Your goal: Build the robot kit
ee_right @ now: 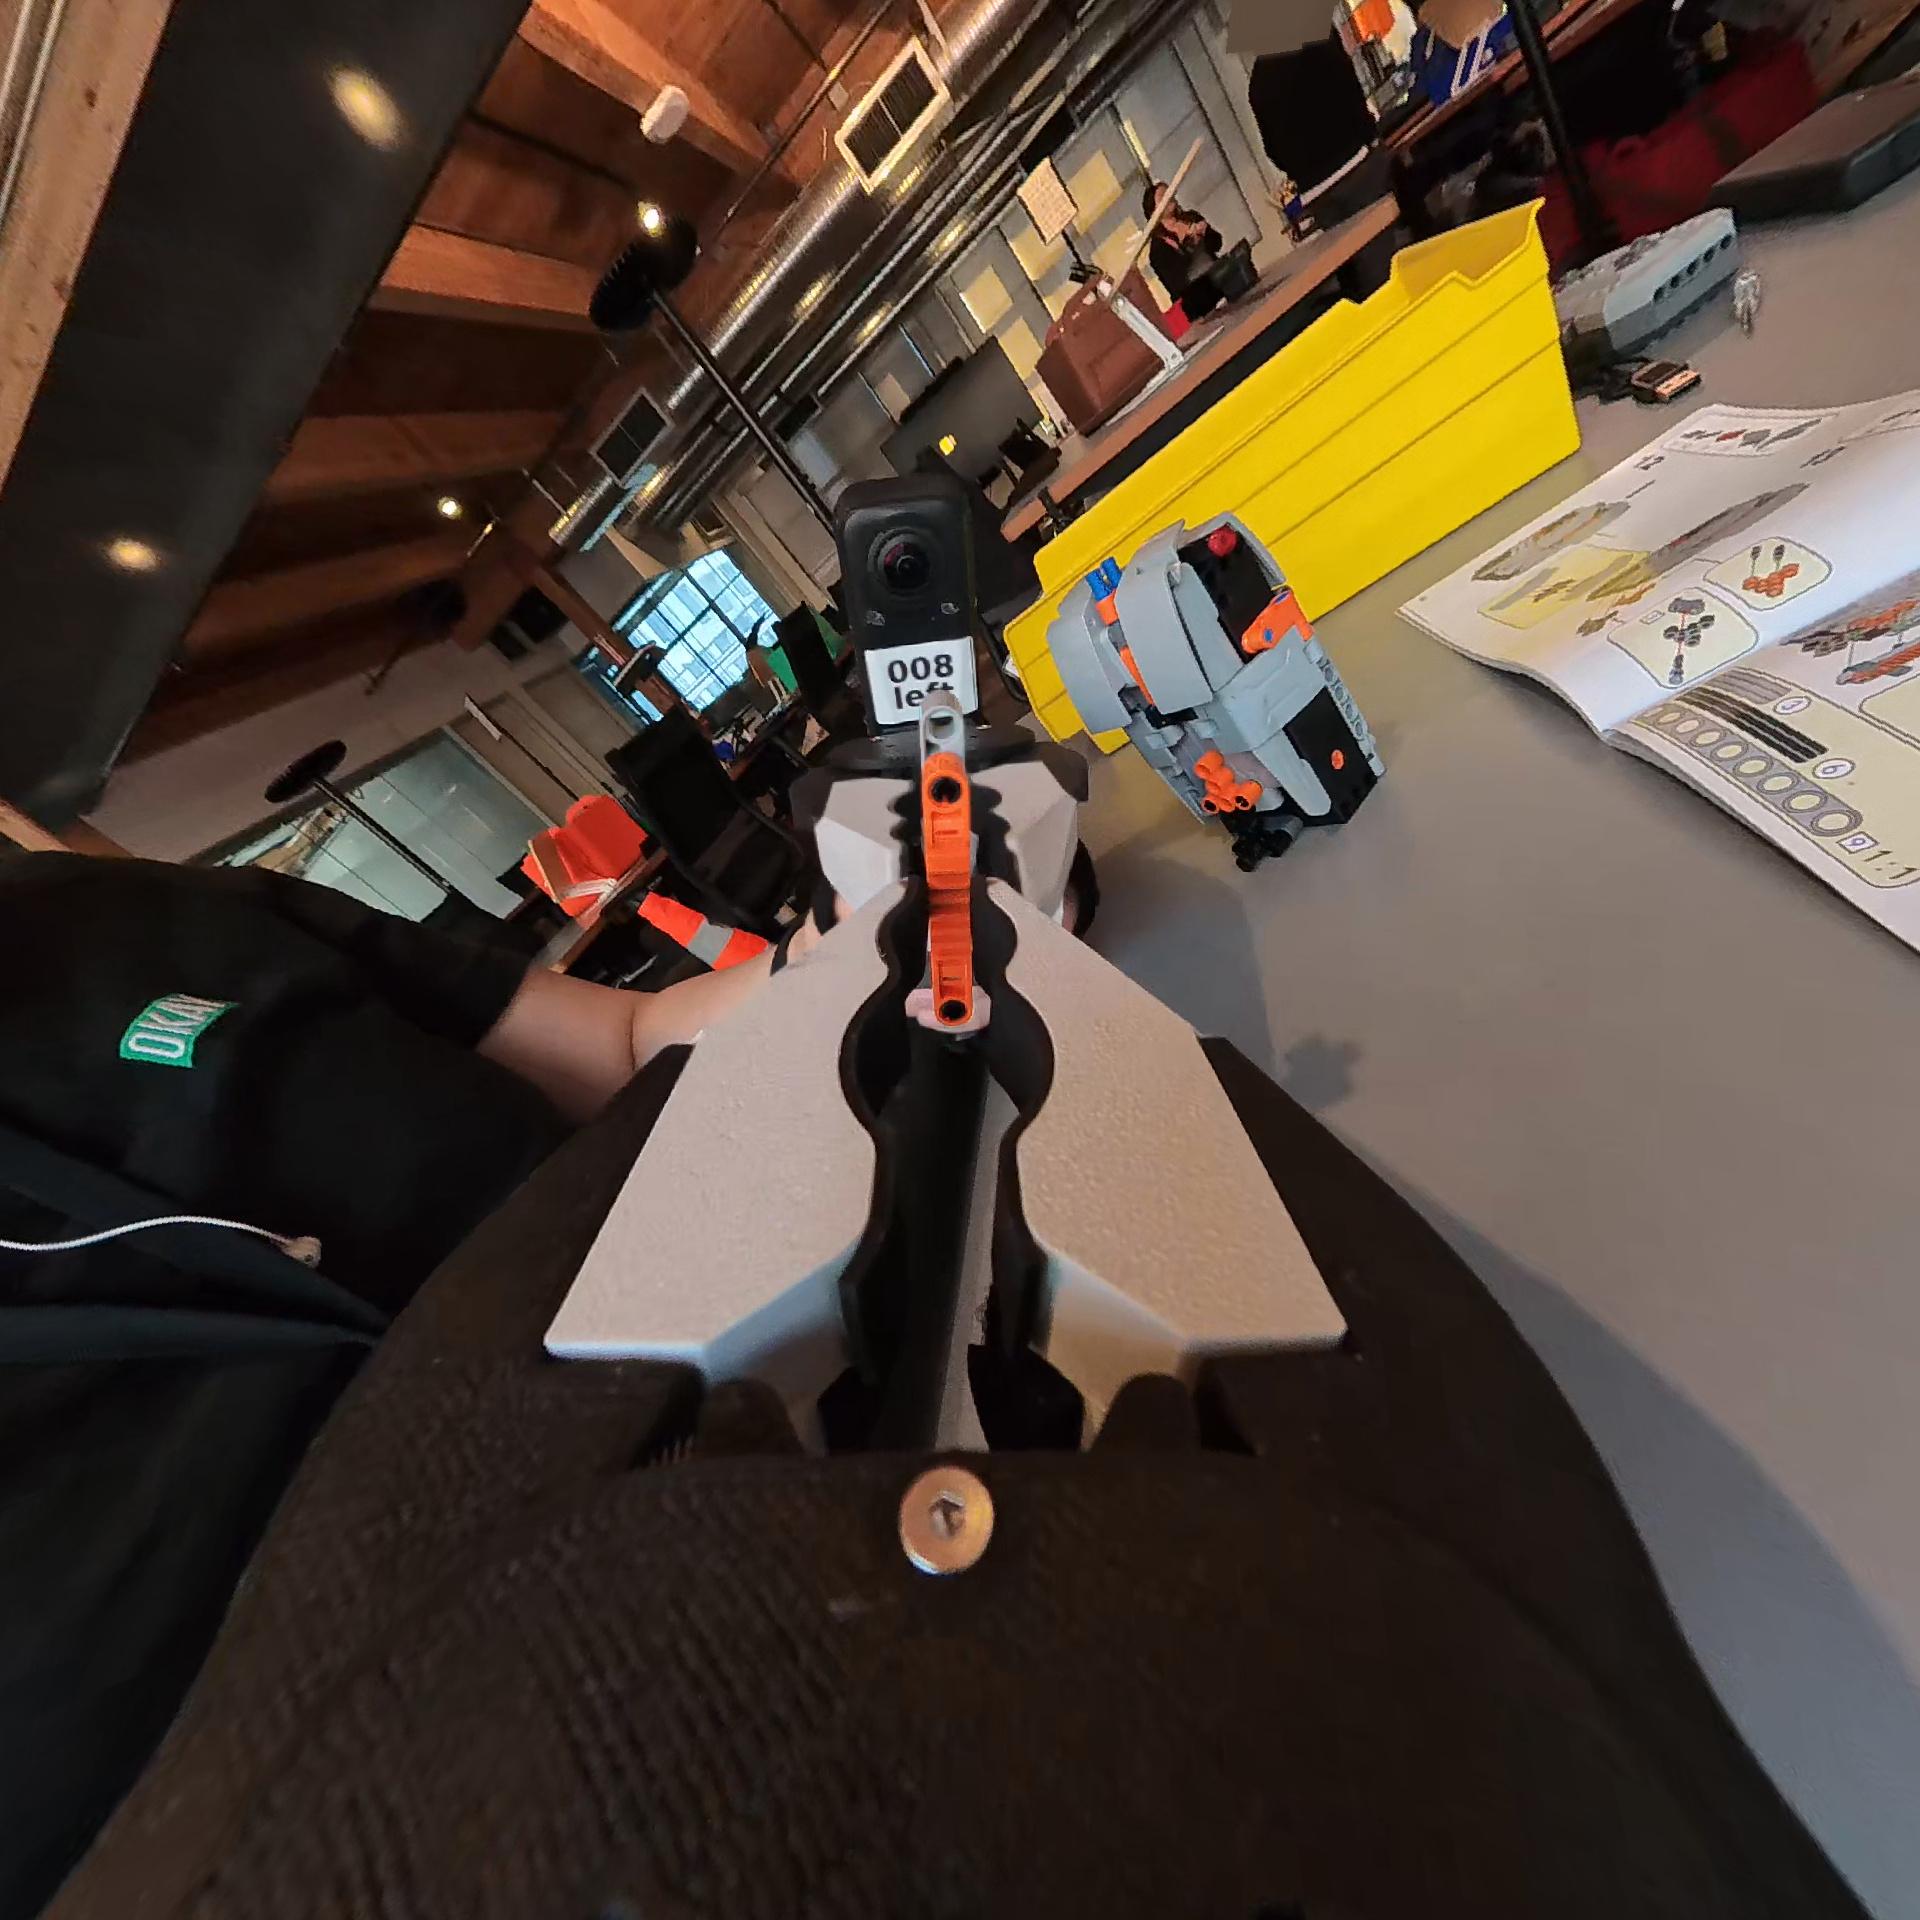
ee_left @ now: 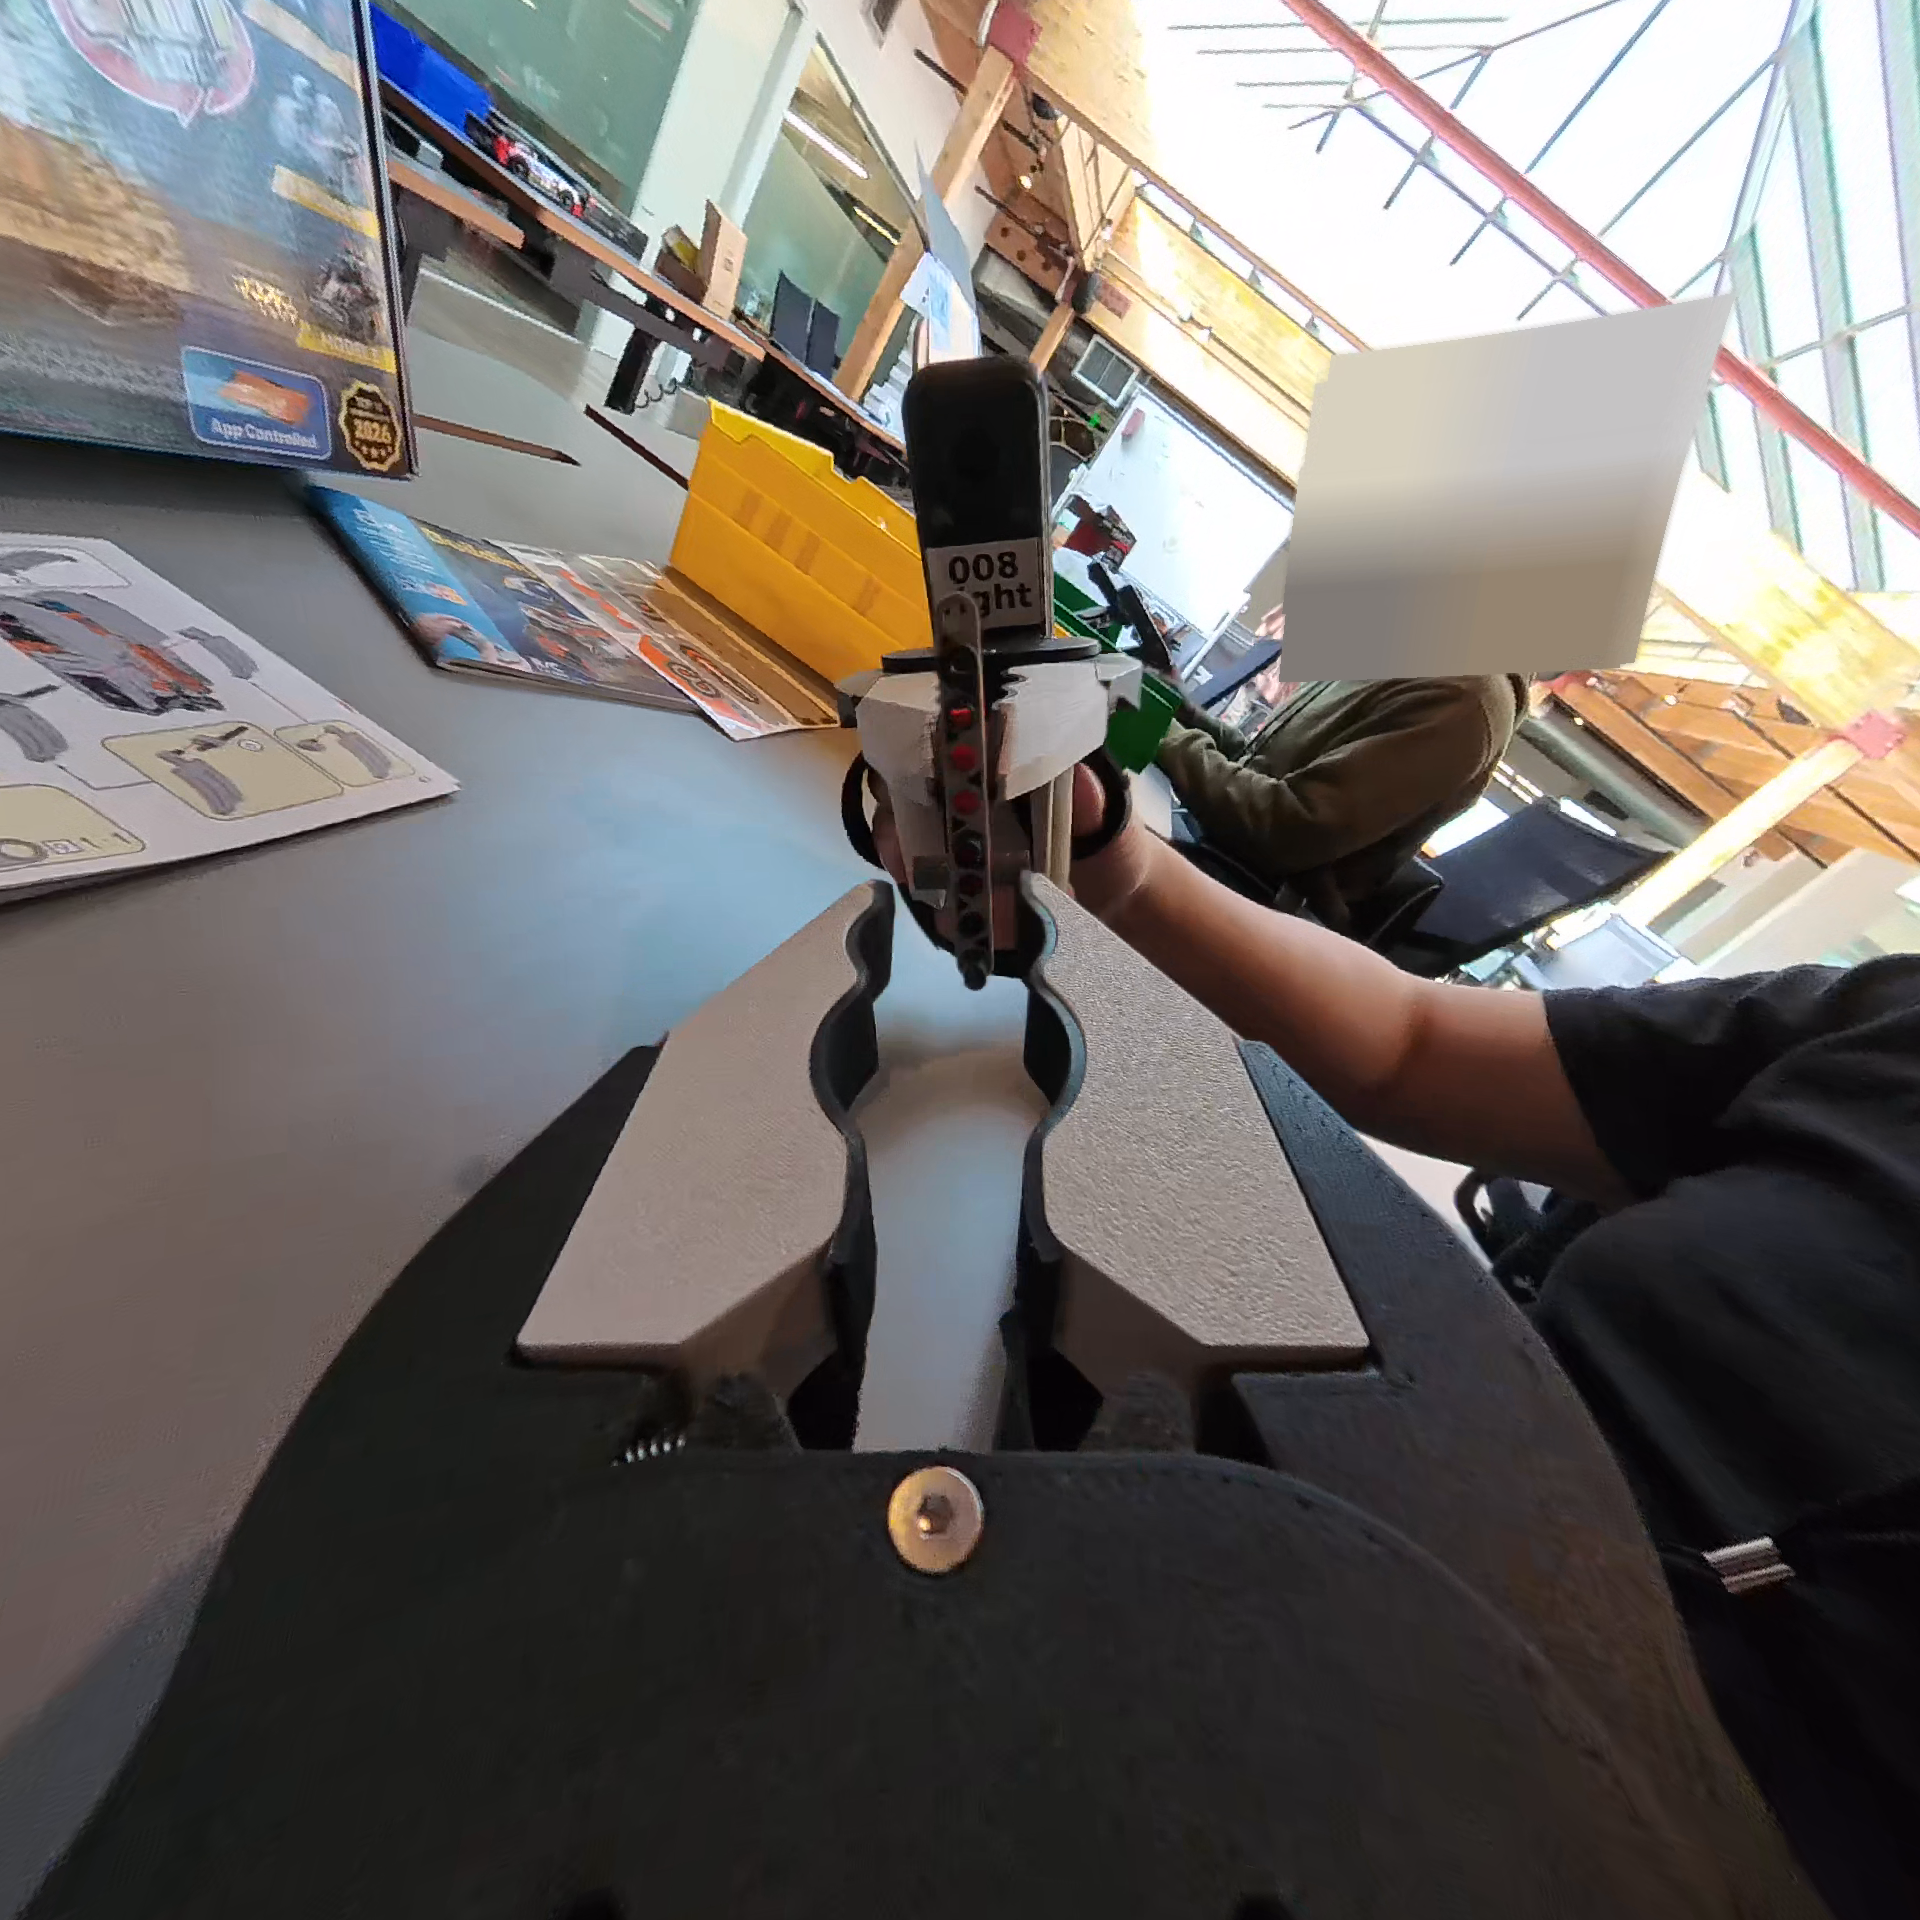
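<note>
My right gripper [ee_right: 951,904] is shut on a narrow beam assembly, orange [ee_right: 948,883] on this side with a grey end sticking out past the fingertips. In the left wrist view the same assembly [ee_left: 961,790] shows as a grey holed beam with red pins, held upright in the right gripper, which faces this camera. My left gripper [ee_left: 956,894] is open. Its fingertips [ee_left: 878,914] stand on either side of the beam's near end, with a gap showing on the left side. Both grippers are held above the grey table [ee_left: 520,987], nose to nose.
A yellow bin [ee_left: 790,551] [ee_right: 1351,416] stands on the table beyond the grippers. A partly built grey, black and orange brick model [ee_right: 1216,686] stands beside it. Open instruction booklets [ee_left: 187,707] [ee_right: 1714,634] and a printed box [ee_left: 197,229] lie nearby. A person in olive sits beyond [ee_left: 1340,758]. The grippers are tip to tip, or close to it.
</note>
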Action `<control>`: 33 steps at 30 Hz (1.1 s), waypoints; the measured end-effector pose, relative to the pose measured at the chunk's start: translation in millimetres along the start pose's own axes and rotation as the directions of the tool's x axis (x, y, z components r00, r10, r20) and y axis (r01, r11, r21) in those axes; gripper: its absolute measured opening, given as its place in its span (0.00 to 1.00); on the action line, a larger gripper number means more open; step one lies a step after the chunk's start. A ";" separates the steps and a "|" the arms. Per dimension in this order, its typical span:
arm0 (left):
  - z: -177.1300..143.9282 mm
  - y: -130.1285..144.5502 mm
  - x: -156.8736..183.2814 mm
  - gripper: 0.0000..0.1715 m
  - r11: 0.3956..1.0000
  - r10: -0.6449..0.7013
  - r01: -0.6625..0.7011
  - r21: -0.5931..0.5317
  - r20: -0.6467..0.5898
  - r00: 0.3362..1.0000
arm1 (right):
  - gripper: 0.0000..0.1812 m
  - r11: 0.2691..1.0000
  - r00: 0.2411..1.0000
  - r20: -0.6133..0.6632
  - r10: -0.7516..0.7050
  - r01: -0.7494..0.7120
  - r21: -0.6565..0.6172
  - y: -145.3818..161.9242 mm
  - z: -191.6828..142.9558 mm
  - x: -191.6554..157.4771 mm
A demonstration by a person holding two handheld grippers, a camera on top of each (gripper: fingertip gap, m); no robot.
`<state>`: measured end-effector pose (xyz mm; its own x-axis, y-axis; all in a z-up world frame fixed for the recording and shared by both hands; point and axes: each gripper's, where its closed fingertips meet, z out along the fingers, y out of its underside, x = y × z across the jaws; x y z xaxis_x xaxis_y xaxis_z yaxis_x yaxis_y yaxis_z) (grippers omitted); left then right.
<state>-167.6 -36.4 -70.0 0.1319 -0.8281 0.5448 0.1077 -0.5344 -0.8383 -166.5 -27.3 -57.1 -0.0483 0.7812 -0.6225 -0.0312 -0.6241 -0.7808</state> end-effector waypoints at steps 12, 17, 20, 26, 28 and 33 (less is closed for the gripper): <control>4.7 11.0 2.4 0.07 0.994 0.083 -0.082 -0.071 0.015 0.996 | 0.04 1.000 1.000 -0.007 -0.012 0.013 0.021 -1.2 3.7 -1.4; 4.3 12.6 3.2 0.03 0.992 0.101 -0.099 -0.083 0.018 0.995 | 0.04 1.000 1.000 -0.005 -0.018 0.018 0.020 -0.2 5.2 -2.0; 4.6 13.1 3.7 0.03 0.992 0.098 -0.096 -0.086 0.013 0.995 | 0.06 1.000 1.000 -0.004 -0.017 0.017 0.003 3.0 7.2 -2.0; 3.0 10.4 3.7 0.03 0.994 0.082 -0.082 -0.068 0.007 0.997 | 0.07 0.999 1.000 -0.008 -0.028 0.028 -0.022 7.7 10.2 -1.7; 3.2 10.9 3.6 0.03 0.994 0.080 -0.079 -0.072 0.006 0.997 | 0.07 1.000 1.000 -0.004 -0.020 0.020 -0.013 6.8 9.8 -1.5; 4.1 12.7 3.5 0.03 0.993 0.089 -0.088 -0.084 0.010 0.996 | 0.07 1.000 1.000 -0.007 -0.023 0.023 -0.017 7.2 9.6 -0.8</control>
<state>-161.8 -45.4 -78.7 0.1507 -0.8708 0.4679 0.0122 -0.4717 -0.8817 -176.3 -32.6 -61.7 -0.0404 0.7953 -0.6049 -0.0158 -0.6058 -0.7954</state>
